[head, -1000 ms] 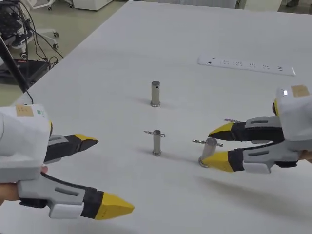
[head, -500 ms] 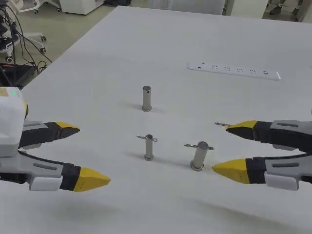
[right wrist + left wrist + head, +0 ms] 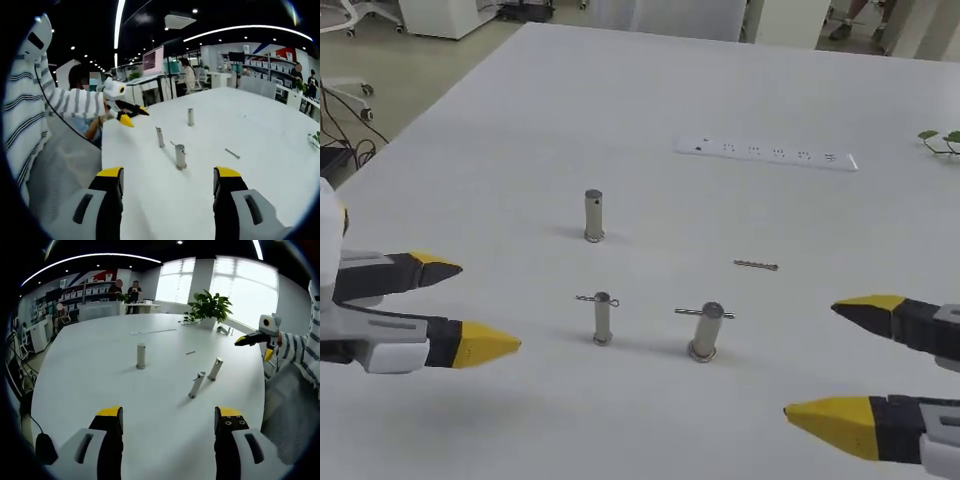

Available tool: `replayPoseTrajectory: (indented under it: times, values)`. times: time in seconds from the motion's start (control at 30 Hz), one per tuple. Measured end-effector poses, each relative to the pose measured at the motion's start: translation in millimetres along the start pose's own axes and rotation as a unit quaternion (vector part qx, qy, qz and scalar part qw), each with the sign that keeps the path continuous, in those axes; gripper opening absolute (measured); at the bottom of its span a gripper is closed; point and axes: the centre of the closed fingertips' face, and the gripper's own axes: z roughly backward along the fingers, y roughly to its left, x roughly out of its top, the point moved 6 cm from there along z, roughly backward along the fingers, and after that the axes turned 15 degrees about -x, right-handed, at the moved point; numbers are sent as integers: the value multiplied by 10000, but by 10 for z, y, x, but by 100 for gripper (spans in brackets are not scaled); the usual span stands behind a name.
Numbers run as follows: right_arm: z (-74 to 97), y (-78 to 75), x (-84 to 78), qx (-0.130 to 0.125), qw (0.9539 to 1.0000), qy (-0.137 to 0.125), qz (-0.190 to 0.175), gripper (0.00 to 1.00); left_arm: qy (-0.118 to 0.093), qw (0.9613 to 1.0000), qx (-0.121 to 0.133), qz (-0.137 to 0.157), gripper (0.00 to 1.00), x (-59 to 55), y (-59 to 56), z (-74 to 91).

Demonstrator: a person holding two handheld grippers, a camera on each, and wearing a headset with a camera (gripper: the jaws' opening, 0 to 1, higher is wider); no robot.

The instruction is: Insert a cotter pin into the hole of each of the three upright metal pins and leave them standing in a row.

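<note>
**First onlooker:** At the pale, matte table, how far along is the job?

**Second onlooker:** Two of three, I'd judge. The near-left metal pin and the near-right metal pin, both smooth steel cylinders on flared feet, each carry a thin wire crosswise through the top. The far metal pin stands bare, with a dark hole near its head.

**First onlooker:** And the last piece?

**Second onlooker:** The loose cotter pin lies flat on the table, apart from all three pins and short of the white power strip. Its long axis runs roughly side to side in the head view.

**First onlooker:** Which hand is closer?

**Second onlooker:** The right hand-held gripper. The wire lies ahead of it and a little to its left. Its yellow-tipped jaws are spread wide and hold nothing. The left hand-held gripper is likewise spread and empty, nearer the bare pin.

**First onlooker:** Tricky?

**Second onlooker:** Likely. It's a slim wire lying flat on a hard top.
</note>
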Motion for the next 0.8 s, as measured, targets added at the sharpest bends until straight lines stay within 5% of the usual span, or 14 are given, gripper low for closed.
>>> replayPoseTrajectory:
  times: [0.17,0.8]
  values:
    - [102,11,-83,-217,9996,99,-136,79,-21,9999,-18,125,65,13,90,-23]
    - [459,-24,-367,-1016,9911,337,-785,82,28,9998,71,162,60,168,466,-383]
